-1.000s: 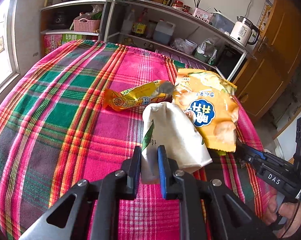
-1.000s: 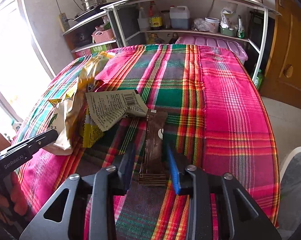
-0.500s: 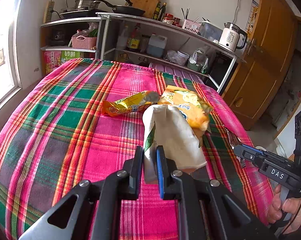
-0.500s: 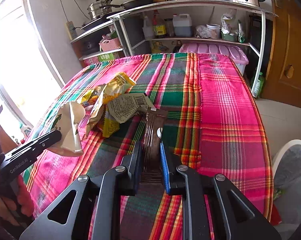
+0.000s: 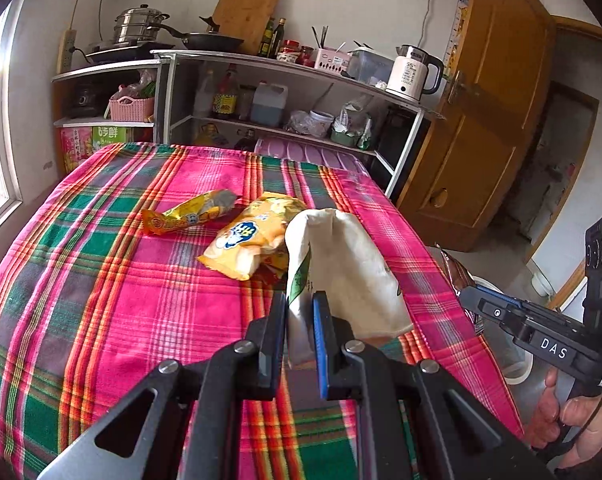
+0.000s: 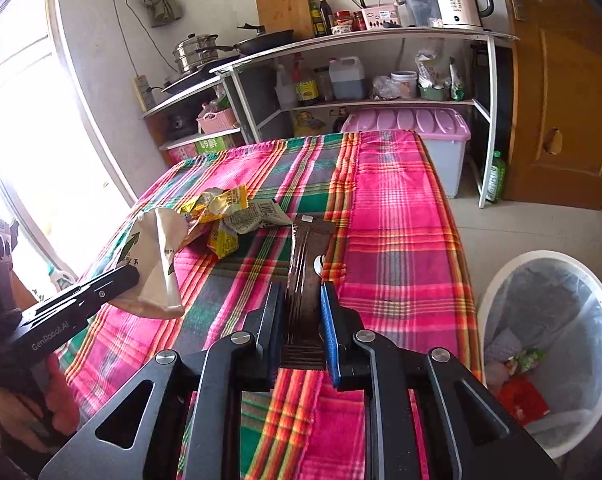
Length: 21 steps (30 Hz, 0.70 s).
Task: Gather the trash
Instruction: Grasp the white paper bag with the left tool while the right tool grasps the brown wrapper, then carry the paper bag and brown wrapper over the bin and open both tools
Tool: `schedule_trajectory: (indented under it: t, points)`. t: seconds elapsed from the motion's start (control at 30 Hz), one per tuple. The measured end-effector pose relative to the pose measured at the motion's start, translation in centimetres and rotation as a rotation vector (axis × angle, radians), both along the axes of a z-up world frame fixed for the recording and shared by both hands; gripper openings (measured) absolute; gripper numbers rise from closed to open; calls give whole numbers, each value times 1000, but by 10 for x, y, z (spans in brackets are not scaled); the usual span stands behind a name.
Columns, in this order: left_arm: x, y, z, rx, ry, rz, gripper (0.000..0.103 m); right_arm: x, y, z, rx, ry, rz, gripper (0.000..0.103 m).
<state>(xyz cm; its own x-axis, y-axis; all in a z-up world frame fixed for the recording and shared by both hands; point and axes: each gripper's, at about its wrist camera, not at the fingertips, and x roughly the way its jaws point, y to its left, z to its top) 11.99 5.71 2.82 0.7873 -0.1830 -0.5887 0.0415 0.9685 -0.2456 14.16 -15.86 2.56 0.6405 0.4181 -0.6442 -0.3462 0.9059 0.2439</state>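
Note:
My left gripper (image 5: 299,312) is shut on a white paper bag with green print (image 5: 341,268), lifted clear of the plaid tablecloth (image 5: 101,280). The same bag (image 6: 157,264) hangs at the left of the right wrist view. My right gripper (image 6: 303,304) is shut on a long dark brown wrapper (image 6: 307,264), also raised; its tip (image 5: 457,276) shows at the right of the left wrist view. On the cloth lie an orange-yellow snack wrapper (image 5: 189,218) and a yellow chip bag (image 5: 249,244). A white bin with a grey liner (image 6: 549,344) stands on the floor right of the table.
Behind the table stands a metal shelf unit (image 5: 301,92) with bottles, pots and a kettle. A lilac-lidded storage box (image 6: 413,128) sits at the table's far end. A wooden door (image 6: 561,92) is at the right, a bright window (image 6: 21,120) at the left.
Both grippers have risen and pulled back from the table's middle, carrying the white bag and the brown wrapper up off the cloth. The bin has come into the right wrist view.

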Motion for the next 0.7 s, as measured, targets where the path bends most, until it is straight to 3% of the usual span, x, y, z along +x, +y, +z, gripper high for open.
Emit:
schedule_trajectory:
  t: [0.7]
  points:
    - [5,-121,9,59,-9,-218,14,-37,-101,4,27,-36,-178,19]
